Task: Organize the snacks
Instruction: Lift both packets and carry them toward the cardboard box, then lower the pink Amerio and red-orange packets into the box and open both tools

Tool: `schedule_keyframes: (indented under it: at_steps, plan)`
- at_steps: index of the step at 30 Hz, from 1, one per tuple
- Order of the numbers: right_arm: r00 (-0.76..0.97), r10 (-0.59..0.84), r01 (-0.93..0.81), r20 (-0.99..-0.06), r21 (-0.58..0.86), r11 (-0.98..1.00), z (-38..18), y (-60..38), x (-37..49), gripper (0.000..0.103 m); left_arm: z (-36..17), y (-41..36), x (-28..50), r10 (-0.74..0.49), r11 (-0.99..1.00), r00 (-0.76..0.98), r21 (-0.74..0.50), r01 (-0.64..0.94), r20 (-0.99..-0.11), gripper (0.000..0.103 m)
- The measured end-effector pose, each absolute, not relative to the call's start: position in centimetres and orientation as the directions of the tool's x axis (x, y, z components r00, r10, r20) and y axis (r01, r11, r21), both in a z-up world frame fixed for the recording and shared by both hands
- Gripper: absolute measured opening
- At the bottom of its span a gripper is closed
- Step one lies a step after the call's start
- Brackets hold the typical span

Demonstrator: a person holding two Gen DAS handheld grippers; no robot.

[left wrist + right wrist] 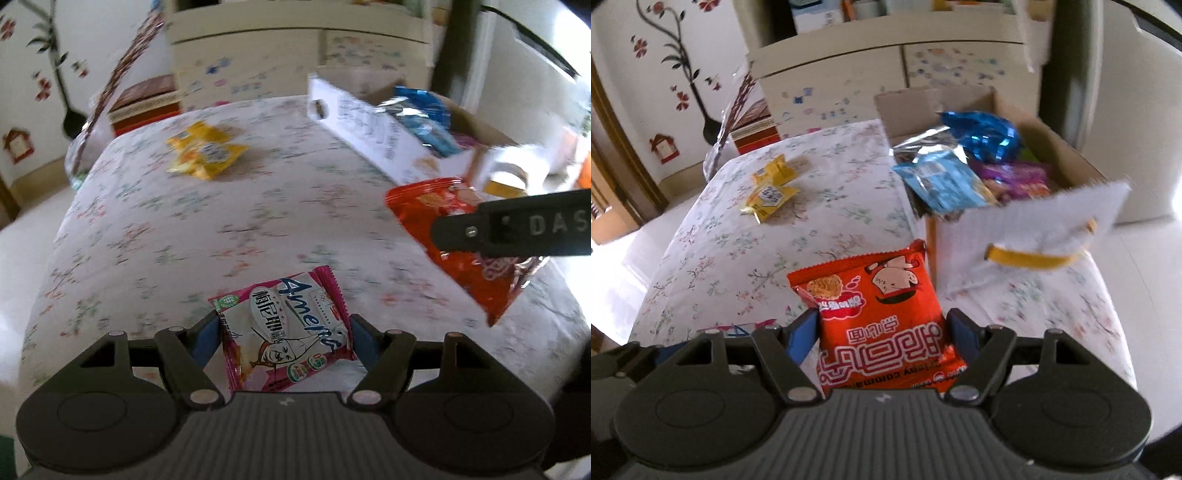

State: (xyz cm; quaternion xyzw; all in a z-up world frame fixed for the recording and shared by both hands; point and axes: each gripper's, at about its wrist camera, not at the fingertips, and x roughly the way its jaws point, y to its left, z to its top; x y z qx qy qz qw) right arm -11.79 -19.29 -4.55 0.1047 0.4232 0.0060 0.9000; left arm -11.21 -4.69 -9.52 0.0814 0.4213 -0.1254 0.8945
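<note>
My left gripper [284,328] is shut on a pink and white snack packet [286,325], held above the flowered table [166,229]. My right gripper [882,325] is shut on an orange noodle snack bag [875,314]; that orange bag [454,243] and a right finger [517,230] also show at the right of the left wrist view. Two yellow packets [768,190] lie on the far left of the table, and the same yellow packets [205,153] appear in the left wrist view. An open cardboard box [1060,151] at the back right holds blue and purple snack bags [964,166].
The box's white front flap [1034,218] with a yellow handle hangs toward me. A cream cabinet [886,74] stands behind the table, and a red and white box [144,103] sits past its far left corner. The floor lies beyond the table's left edge [44,258].
</note>
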Motion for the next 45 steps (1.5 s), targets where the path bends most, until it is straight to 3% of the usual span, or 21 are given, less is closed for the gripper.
schedule_keyframes:
  at_steps: [11,23,45]
  plan:
    - [0.65,0.108,0.08,-0.753,0.209,0.975,-3.7,-21.5,-15.8,0.075,-9.6,-9.1,-13.8,-0.221,0.915,0.611,0.055,0.401,-0.76,0.077]
    - [0.685,0.085,0.158,-0.724,0.262,0.952,-3.1,-24.0,-16.4,0.075,-9.3,-10.1,-13.4,-0.253,0.913,0.61,0.024,0.407,-0.751,0.077]
    - [0.624,0.003,0.138,-0.782,0.114,0.984,-3.9,-20.6,-14.5,0.075,-9.8,-4.1,-9.9,-0.182,0.98,0.595,-0.196,0.041,-0.783,0.077]
